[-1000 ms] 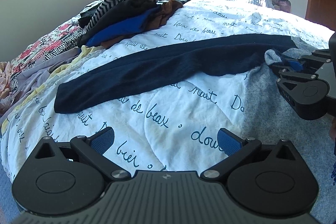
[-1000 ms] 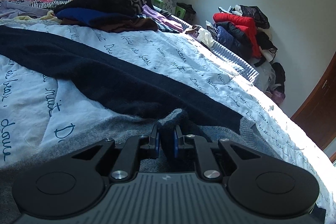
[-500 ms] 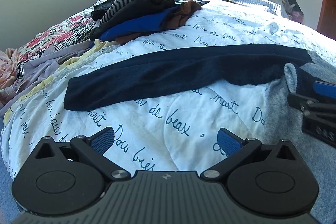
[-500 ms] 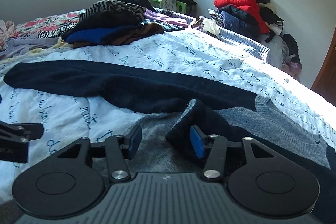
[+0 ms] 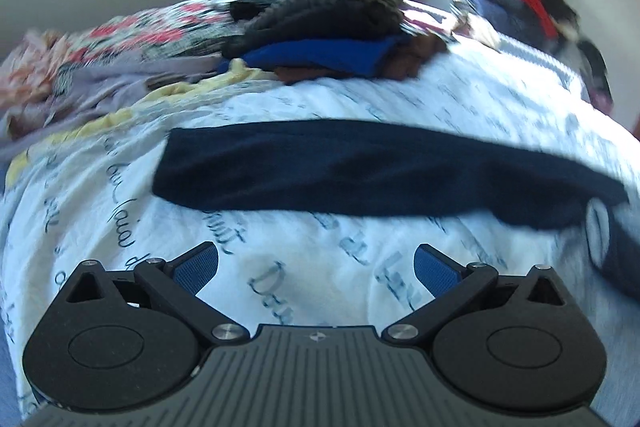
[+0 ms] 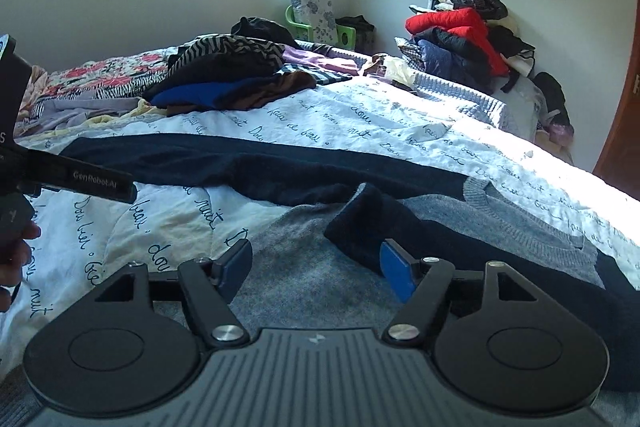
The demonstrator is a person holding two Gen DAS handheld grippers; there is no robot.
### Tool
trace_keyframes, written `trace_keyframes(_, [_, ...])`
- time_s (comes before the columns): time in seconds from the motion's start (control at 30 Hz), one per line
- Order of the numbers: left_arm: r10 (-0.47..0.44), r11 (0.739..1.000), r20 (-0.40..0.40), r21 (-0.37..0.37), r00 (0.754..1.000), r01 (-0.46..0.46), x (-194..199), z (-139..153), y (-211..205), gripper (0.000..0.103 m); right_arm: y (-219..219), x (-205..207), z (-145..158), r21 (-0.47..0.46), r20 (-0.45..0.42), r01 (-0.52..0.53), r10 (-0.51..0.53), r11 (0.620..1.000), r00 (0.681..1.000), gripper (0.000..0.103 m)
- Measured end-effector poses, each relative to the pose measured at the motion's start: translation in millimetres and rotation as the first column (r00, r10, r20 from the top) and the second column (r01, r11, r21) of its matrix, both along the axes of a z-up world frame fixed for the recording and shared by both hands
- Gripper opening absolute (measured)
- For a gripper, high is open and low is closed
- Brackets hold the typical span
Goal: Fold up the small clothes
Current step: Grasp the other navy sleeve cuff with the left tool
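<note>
Though motion-blurred, navy sleeve discernible.

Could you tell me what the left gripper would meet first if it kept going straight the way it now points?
Most likely the printed white bedspread just ahead of the open left gripper, short of the dark navy sleeve lying across it; the frame is blurred.

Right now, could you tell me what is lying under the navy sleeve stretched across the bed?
The navy sleeve lies on the white script-printed quilt. Whatever is beneath the quilt is covered.
</note>
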State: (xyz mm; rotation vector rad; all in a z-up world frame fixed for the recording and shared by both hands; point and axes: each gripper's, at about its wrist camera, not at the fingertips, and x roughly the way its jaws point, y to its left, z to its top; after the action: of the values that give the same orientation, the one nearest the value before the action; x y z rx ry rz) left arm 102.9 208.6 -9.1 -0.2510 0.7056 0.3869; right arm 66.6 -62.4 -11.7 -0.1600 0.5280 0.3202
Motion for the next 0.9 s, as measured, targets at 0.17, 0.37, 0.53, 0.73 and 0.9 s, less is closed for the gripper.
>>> trace_keyframes(0.17, [0.134,0.931,0.075,-0.350,0.988,-0.099,-1.6,-9.0,52.8,0.103,-21.3,-13.9,0.3,0.069,-0.017,0.065,-0.064,0.995,0.998,0.071])
trace_keyframes(0.37, [0.253,0.836,0.172,-0.534,0.952,-0.126,-11.1,-23.4,90.5,0.103,-38.7,-26.6,0.5,0.118,-0.026,0.111,-0.108,0.987,0.994,0.071])
trace_keyframes(0.53, [0.316,0.766,0.218,-0.633,0.923,-0.113,-11.8,-30.4,117.7,0.103,-44.9,-31.4,-1.8,0.128,-0.031,0.136,-0.133,0.982,0.991,0.071])
trace_keyframes(0.73, [0.391,0.694,0.213,-0.707,0.895,-0.134,-1.2,-31.9,144.8,0.103,-47.1,-33.3,-4.3,0.139,-0.033,0.160,-0.157,0.977,0.987,0.071])
trace_keyframes(0.9, [0.428,0.669,0.232,-0.731,0.874,-0.133,7.7,-33.6,156.9,0.100,-43.0,-39.0,-3.3,0.111,-0.020,0.138,-0.137,0.984,0.990,0.071])
